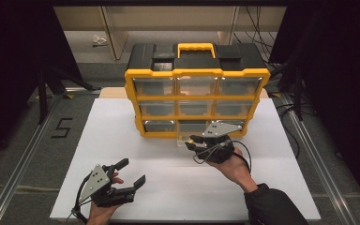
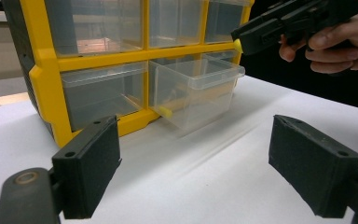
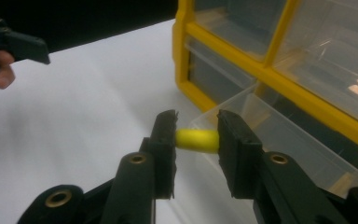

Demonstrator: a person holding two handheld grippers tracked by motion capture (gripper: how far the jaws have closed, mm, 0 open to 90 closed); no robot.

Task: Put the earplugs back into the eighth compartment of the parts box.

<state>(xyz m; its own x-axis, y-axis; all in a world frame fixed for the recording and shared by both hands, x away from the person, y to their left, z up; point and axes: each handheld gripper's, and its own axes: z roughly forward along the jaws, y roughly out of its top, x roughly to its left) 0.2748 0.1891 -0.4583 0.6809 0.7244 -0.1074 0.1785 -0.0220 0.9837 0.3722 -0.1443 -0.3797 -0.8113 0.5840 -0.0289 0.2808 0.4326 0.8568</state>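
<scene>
Hidden between the pads of the right gripper [image 3: 196, 140]: both ends of the small yellow peg [image 3: 196, 140]. Too small to tell apart in the high view, that peg, lost against the gripper's dark body. Cut off by the top and right edges of the right gripper view: most of the yellow drawer cabinet [image 3: 279, 77]. Half covered by the jaws there: the pulled-out clear drawer [image 3: 279, 140], contents unreadable. Cropped at the bottom edge of the high view: the left hand [image 1: 104, 206].
</scene>
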